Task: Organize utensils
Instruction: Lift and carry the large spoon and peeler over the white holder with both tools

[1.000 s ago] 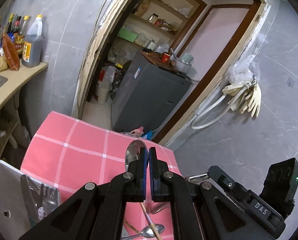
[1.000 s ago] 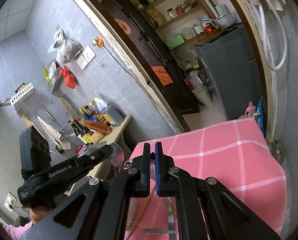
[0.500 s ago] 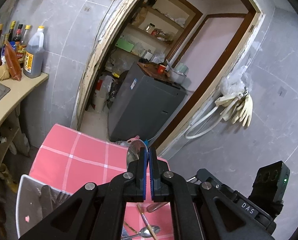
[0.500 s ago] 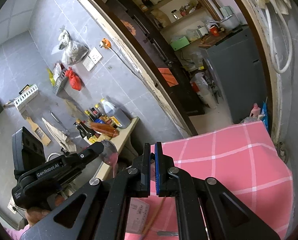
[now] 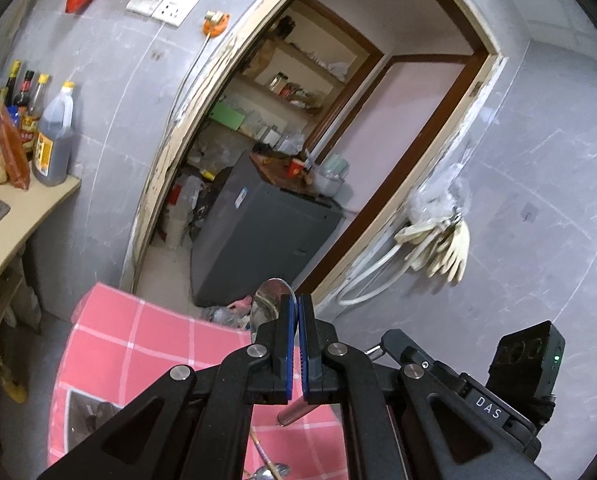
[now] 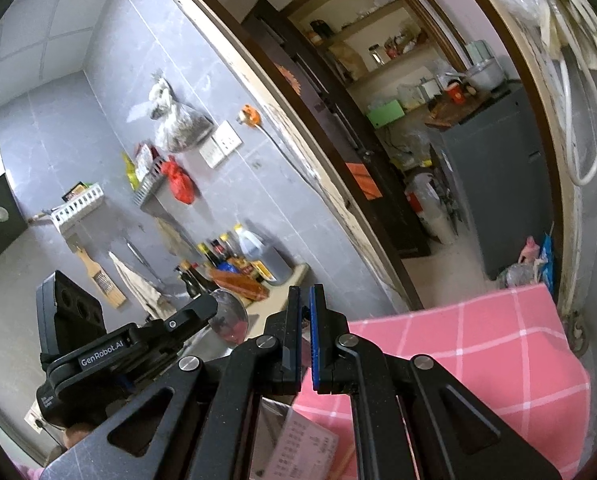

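My left gripper is shut on a metal spoon. The spoon's bowl stands up past the fingertips and its handle end shows below them. Held up beside it is my right gripper, with a thin silver utensil end sticking out of its tip. In the right wrist view the right gripper has its pads nearly together on that thin piece. There the left gripper carries the spoon. Both hang above the pink checked tablecloth. A spoon and a chopstick lie on it.
A grey utensil tray sits at the table's left end. The counter on the left carries bottles. Beyond the doorway stands a grey appliance. Gloves and a hose hang on the right wall.
Both grippers have risen, still shut on their utensils. The table and tray have sunk lower in both views, and more of the wall and doorway shows.
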Demonstrator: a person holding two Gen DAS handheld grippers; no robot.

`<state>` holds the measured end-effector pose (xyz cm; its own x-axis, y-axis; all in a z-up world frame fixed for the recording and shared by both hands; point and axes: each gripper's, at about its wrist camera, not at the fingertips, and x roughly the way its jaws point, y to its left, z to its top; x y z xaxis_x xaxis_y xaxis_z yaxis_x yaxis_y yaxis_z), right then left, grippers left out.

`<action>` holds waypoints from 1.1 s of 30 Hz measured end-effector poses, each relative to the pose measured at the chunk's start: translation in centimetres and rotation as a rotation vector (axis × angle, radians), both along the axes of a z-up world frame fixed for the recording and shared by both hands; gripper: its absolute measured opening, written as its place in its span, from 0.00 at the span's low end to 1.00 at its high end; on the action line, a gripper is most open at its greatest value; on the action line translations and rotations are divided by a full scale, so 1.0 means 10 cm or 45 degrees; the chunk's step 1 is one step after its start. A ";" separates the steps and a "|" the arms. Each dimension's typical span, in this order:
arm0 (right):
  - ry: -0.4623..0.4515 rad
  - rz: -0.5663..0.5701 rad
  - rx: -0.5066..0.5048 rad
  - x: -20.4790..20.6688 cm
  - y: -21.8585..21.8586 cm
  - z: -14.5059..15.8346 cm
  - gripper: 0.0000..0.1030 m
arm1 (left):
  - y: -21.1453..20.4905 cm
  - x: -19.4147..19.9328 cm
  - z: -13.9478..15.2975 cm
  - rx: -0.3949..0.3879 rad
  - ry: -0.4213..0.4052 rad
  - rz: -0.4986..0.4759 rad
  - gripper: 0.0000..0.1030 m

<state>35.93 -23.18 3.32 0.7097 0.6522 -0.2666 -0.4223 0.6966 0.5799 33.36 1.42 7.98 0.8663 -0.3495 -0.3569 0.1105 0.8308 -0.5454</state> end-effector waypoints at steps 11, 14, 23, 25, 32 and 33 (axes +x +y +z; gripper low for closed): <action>-0.064 0.107 0.136 -0.14 0.39 0.32 0.04 | 0.55 -0.30 0.20 -0.141 -0.078 0.061 0.03; -0.054 0.139 0.185 -0.18 0.52 0.29 0.04 | 0.72 -0.36 0.08 -0.246 -0.099 0.079 0.03; 0.062 0.175 0.337 -0.22 0.74 -0.17 0.04 | 0.95 -0.52 -0.39 -0.401 -0.116 0.120 0.03; 0.096 0.171 0.365 -0.22 0.77 -0.30 0.04 | 0.98 -0.53 -0.49 -0.418 -0.113 0.125 0.03; 0.153 0.168 0.406 -0.28 0.87 -0.53 0.04 | 1.06 -0.61 -0.75 -0.494 -0.107 0.141 0.03; 0.152 0.169 0.406 -0.30 0.89 -0.54 0.04 | 1.07 -0.62 -0.77 -0.499 -0.107 0.145 0.03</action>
